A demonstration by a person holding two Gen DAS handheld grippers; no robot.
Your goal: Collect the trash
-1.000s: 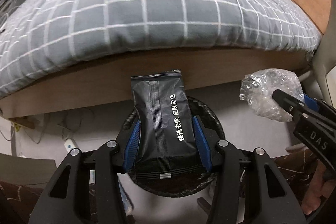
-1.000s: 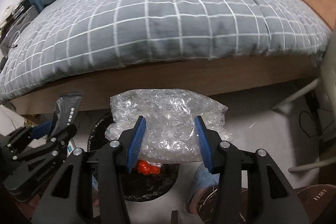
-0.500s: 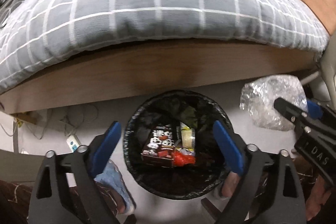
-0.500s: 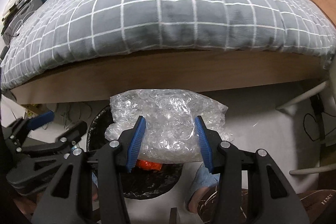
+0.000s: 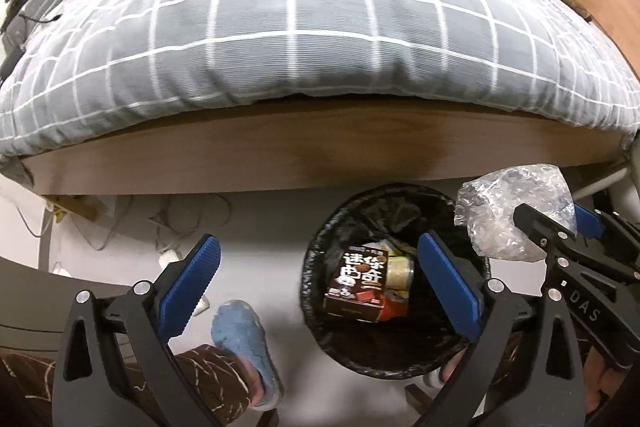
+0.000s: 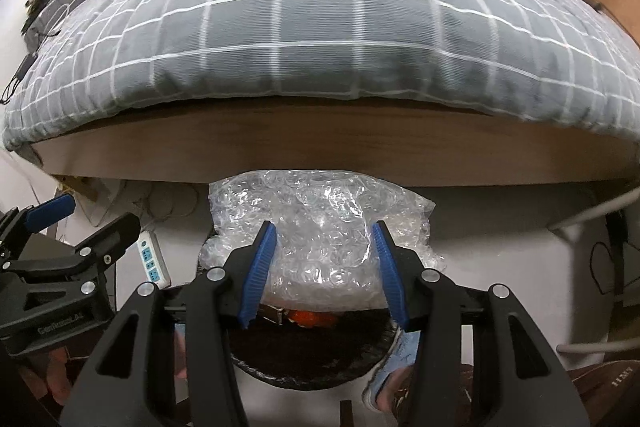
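Crumpled clear bubble-wrap wad (image 6: 320, 239) clenched in my right gripper (image 6: 323, 273) above black-lined round bin (image 5: 316, 291), ready to drop; left gripper (image 5: 320, 287) just opened, empty, offset so the bin mouth is free.

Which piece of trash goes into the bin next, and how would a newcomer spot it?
Start at the bed with the grey checked duvet; below its wooden side rail a black-lined trash bin stands on the pale floor. Above the bin, the right tongs clamp a crumpled wad of bubble wrap. It alone is clear and shiny; the bin's trash is dark or printed.
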